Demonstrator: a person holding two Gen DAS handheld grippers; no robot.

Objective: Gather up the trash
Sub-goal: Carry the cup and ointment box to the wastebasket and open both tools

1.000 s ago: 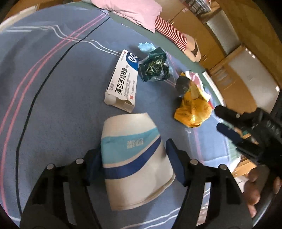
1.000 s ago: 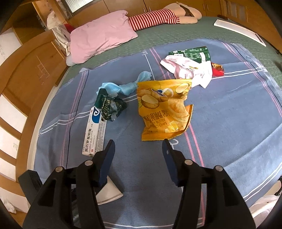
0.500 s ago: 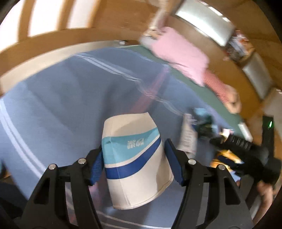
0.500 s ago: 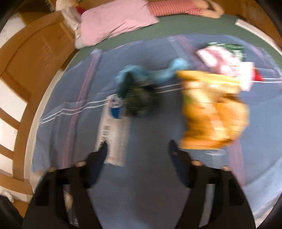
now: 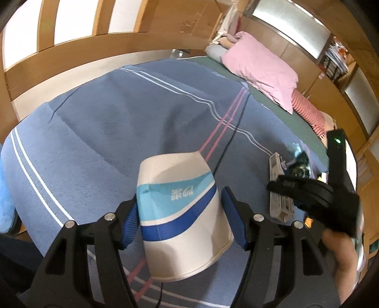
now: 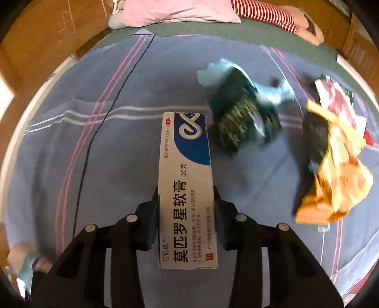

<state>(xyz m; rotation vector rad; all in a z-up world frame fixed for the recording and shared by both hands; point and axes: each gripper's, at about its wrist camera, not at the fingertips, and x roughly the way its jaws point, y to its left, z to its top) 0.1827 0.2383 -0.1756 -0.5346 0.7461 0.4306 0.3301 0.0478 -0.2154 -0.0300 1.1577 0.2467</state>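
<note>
Now the left hand-held gripper (image 5: 180, 210) grips a white paper cup (image 5: 181, 213) with light-blue and dark-blue bands, its blue pads pressed to either side of the cup, which hangs tilted above the blue striped bedspread (image 5: 106, 123). The right hand-held gripper (image 6: 186, 213) has just been closing, and its jaws now stand narrow around a long white-and-blue ointment box (image 6: 187, 187), both pads against the box's long sides near its lower half; the box lies lengthwise along the fingers on the bedspread. Taking that box as the landmark: just to its upper right sits a crumpled dark-green wrapper (image 6: 241, 118), touching or nearly touching the box's far corner, with a pale-blue crumpled piece (image 6: 220, 68) behind the wrapper. Farther right of the box, well apart, lies a yellow-orange chip bag (image 6: 336, 180), blurred, and beyond it some pink-and-white packaging (image 6: 338, 99) at the edge of the view. Far beyond the box's top end, a pink pillow (image 6: 175, 11) rests on the green sheet (image 6: 213, 28). In the left wrist view the right hand-held gripper reaches down over the same box, a hand (image 5: 341, 251) behind it.
</note>
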